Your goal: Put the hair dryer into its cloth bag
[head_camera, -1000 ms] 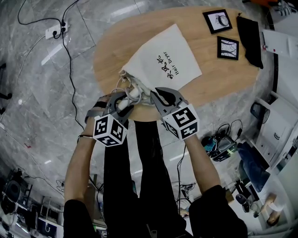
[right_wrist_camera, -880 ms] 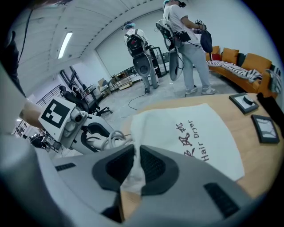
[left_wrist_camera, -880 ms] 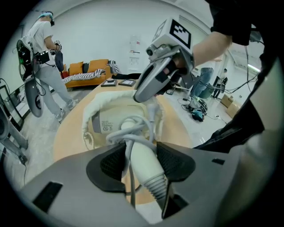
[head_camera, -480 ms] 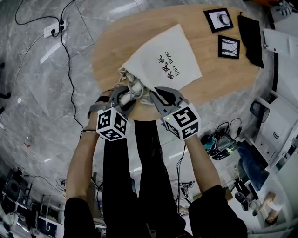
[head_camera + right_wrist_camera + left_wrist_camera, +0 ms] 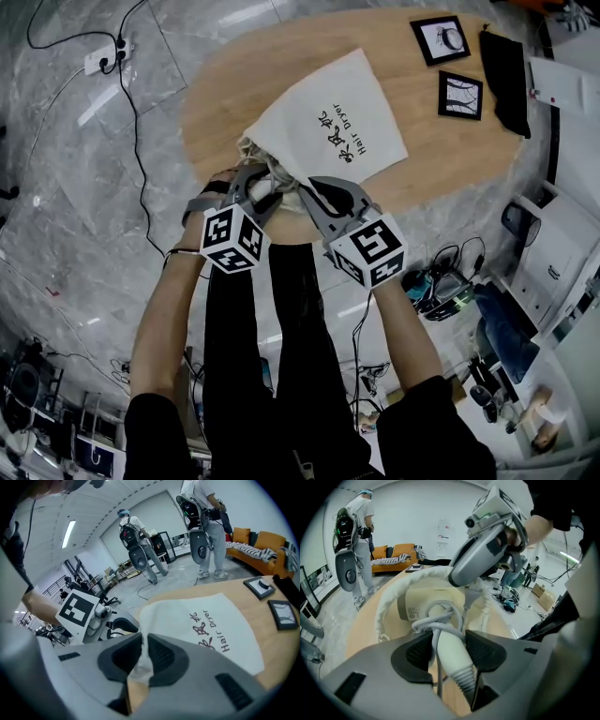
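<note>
A white cloth bag (image 5: 328,122) printed "Hair Dryer" lies on the round wooden table (image 5: 225,84), its mouth toward me. My left gripper (image 5: 255,192) is shut on the white hair dryer's handle (image 5: 449,651), just above the ribbed cord sleeve. The dryer's body (image 5: 426,604) and looped cord sit inside the bag's rim (image 5: 389,602). My right gripper (image 5: 314,195) is shut on the bag's mouth edge (image 5: 140,665), pinching the cloth between its pads (image 5: 161,656). In the right gripper view the bag (image 5: 201,625) spreads flat beyond the jaws.
Two black-framed pictures (image 5: 437,42) (image 5: 459,96) and a black cloth (image 5: 504,80) lie at the table's far right. A power strip (image 5: 101,61) and cables are on the floor at left. People stand beyond the table (image 5: 206,522), near an orange sofa (image 5: 260,545).
My left gripper has moved forward toward the bag with the dryer, which now sits deeper in the mouth. The right gripper has kept its place on the bag's edge.
</note>
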A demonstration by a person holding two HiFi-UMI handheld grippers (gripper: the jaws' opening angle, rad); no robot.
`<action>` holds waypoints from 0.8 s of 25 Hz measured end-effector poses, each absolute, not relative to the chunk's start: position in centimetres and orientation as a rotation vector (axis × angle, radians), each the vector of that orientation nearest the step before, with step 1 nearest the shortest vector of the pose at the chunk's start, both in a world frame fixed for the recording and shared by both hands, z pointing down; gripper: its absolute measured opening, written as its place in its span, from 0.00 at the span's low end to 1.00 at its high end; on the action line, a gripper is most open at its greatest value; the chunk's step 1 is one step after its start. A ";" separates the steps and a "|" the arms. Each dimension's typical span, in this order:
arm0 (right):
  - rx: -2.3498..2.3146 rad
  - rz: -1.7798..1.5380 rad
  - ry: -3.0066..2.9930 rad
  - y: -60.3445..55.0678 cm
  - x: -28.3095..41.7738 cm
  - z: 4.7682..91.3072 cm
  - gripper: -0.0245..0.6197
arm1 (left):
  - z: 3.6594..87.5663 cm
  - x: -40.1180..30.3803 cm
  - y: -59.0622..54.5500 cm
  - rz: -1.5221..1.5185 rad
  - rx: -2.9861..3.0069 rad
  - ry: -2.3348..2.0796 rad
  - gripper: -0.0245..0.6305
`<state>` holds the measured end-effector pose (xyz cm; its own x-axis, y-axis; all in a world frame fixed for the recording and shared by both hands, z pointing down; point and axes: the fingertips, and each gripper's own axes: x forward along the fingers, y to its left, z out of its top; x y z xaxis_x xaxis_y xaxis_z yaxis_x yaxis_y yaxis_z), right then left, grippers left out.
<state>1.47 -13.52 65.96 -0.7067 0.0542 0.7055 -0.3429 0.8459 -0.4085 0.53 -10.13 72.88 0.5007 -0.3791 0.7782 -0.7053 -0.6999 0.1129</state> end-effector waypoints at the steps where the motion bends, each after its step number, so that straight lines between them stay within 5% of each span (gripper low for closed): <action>1: 0.207 0.683 -2.267 -13.5 1.4 65.9 0.12 | 73.0 0.7 -10.4 1.051 2.331 -0.897 0.38; 20: 0.208 0.797 -2.247 -12.8 1.3 67.4 0.12 | 74.8 2.5 -12.3 1.057 2.357 -0.858 0.45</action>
<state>1.32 -12.76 67.40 -0.7195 0.0853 0.6893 -0.3683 0.7946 -0.4827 2.47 -12.33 74.81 0.5214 -0.3639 0.7718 -0.6805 -0.7230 0.1189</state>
